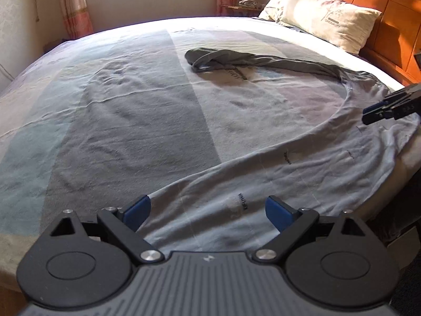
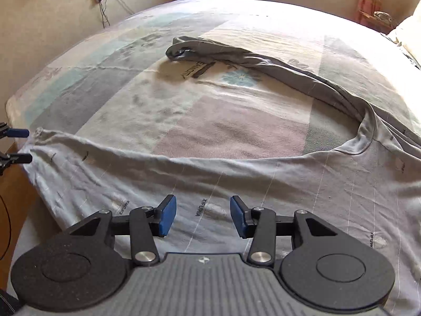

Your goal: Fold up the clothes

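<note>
A pale grey T-shirt (image 2: 236, 184) lies spread, wrinkled, along the bed's near edge, one sleeve stretched away.

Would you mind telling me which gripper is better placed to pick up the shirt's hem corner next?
Left. The left gripper, open, sits right at the corner of the light shirt by the bed edge; the right gripper, also open, hovers over mid-shirt.

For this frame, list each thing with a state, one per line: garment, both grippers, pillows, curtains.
Shirt: light grey, unfolded, body spread along the bed's near edge, one long sleeve stretched across the bed.
Left gripper: open, holding nothing, over the shirt's end.
Right gripper: open, holding nothing, above the shirt body.
Bed sheet: wrinkled, spread flat.
Pillows: propped against the headboard.
Curtains: drawn aside, window uncovered.
</note>
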Demonstrator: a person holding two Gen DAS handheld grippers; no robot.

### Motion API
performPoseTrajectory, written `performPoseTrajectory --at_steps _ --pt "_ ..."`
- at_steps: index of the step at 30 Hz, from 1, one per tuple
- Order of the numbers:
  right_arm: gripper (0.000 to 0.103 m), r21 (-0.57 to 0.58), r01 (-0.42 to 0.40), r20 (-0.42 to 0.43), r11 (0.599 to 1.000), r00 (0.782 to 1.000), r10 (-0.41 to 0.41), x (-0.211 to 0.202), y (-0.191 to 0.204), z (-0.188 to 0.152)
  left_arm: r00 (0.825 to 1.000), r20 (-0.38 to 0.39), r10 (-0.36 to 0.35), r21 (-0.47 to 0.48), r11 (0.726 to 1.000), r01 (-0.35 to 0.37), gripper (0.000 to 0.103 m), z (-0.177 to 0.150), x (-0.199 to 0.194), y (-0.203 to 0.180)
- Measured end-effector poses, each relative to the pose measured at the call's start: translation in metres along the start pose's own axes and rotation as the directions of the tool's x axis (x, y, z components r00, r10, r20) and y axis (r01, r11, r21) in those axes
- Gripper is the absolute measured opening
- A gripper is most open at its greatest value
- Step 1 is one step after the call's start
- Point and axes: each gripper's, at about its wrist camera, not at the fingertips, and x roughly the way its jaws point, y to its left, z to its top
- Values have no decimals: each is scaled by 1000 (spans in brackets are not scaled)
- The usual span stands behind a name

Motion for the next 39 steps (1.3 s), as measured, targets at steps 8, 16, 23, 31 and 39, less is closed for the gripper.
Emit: performPoseTrajectory --at_steps 8,16,23,31,39 --pt "51 -79 -205 -65 976 978 200 56 54 22 988 -69 -138 -37 990 135 94 -7 41 -31" --pt "53 -227 -125 -30 966 992 122 67 70 39 980 -39 -194 -138 973 187 99 -12 34 -15" --pt "50 -363 -74 -20 929 997 72 78 86 42 983 -37 -181 -111 978 176 100 -15 35 -19" --pt "50 -482 -49 -12 875 999 49 78 101 20 981 -22 -195 -116 975 191 101 -16 36 -17" --pt "14 -513 -160 -107 843 987 122 80 105 29 981 -5 -192 -117 975 190 102 -19 35 -18"
